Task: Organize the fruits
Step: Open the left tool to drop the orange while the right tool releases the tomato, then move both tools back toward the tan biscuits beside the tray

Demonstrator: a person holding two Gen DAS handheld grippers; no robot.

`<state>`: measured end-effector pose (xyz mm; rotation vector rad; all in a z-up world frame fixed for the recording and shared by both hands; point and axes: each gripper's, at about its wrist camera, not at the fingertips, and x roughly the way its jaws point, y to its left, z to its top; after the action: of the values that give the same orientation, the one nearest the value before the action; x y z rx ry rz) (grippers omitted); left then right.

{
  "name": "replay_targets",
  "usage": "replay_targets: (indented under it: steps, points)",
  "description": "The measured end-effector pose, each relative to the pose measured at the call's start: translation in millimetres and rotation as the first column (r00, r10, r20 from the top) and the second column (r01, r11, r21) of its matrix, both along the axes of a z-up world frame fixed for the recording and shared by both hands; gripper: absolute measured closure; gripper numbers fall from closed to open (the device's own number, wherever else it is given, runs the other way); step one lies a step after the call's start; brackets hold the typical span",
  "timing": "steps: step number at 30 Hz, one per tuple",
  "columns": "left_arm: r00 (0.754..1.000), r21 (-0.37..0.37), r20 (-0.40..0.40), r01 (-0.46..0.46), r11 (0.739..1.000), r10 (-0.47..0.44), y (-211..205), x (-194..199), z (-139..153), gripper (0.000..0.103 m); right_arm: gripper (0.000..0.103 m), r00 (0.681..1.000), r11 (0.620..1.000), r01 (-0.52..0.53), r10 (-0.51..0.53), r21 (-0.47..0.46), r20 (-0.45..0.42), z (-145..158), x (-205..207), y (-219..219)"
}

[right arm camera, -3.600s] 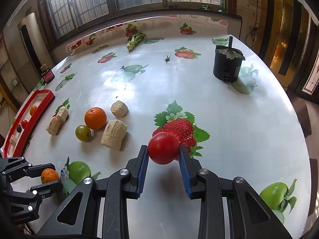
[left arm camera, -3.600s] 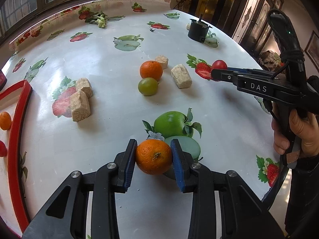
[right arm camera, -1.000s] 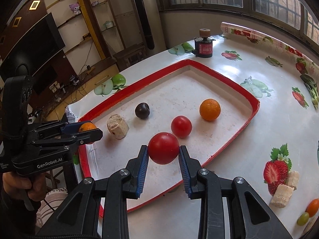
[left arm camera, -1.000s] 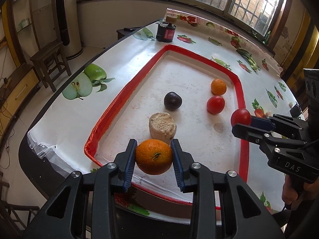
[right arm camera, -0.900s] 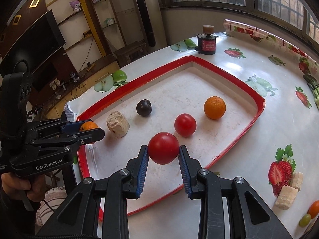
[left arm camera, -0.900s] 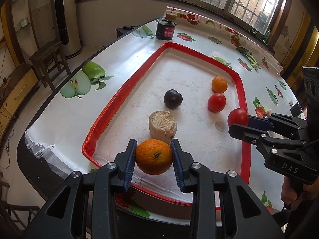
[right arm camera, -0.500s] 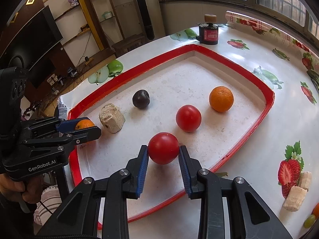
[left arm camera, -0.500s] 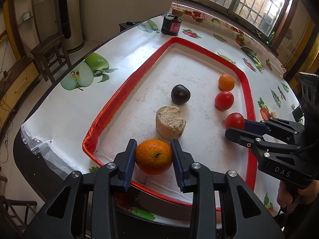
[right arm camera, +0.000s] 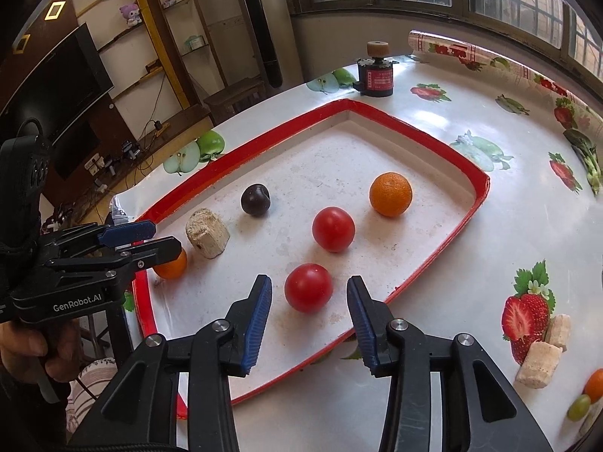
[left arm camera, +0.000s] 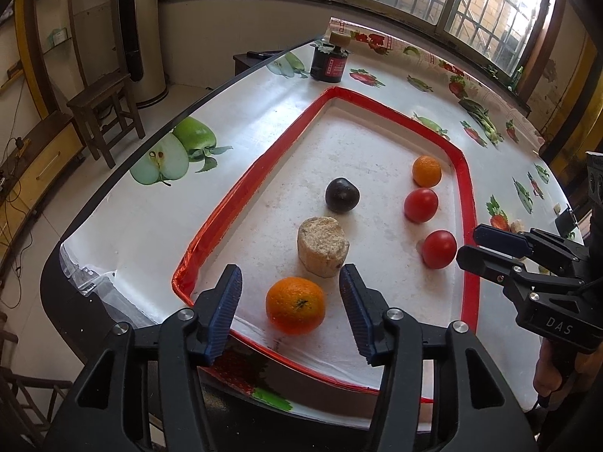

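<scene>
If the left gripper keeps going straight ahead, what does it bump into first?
Probably the orange sitting between the left gripper's open fingers; just beyond it is the beige block. Depth is hard to judge.

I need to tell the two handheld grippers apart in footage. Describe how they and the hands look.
Both are black two-finger tools with ribbed blue pads and silver pivot bolts. The left gripper reads "GenRobot.AI"; the right gripper reads "DAS". A bare hand grips the left handle, with a dark cable below.
</scene>
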<state>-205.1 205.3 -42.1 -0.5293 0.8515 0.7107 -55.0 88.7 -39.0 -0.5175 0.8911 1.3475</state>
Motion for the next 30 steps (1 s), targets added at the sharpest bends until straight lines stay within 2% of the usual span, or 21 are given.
replay_targets:
  steps: [4, 8, 12, 30]
  points:
    - [1.0, 0.005, 0.005, 0.005, 1.0, -0.005, -4, 1, 4, 0.051, 0.05, 1.0, 0.999, 0.022, -0.022, 0.028, 0.006, 11, 6, -13]
    - [1.0, 0.014, 0.01, 0.016, 1.0, -0.016, -10, 4, 10, 0.051, 0.049, 0.999, 0.998, 0.046, -0.046, 0.048, 0.013, 20, 13, -28]
    - [0.999, 0.021, 0.011, 0.036, 0.999, -0.037, -17, 9, 13, 0.051, 0.043, 0.997, 0.995, 0.079, -0.081, 0.064, 0.016, 25, 22, -45]
    - [0.986, 0.017, 0.009, 0.169, 0.986, -0.169, -63, 51, 18, 0.051, 0.042, 0.967, 0.964, 0.251, -0.253, 0.083, 0.014, 31, 70, -130]
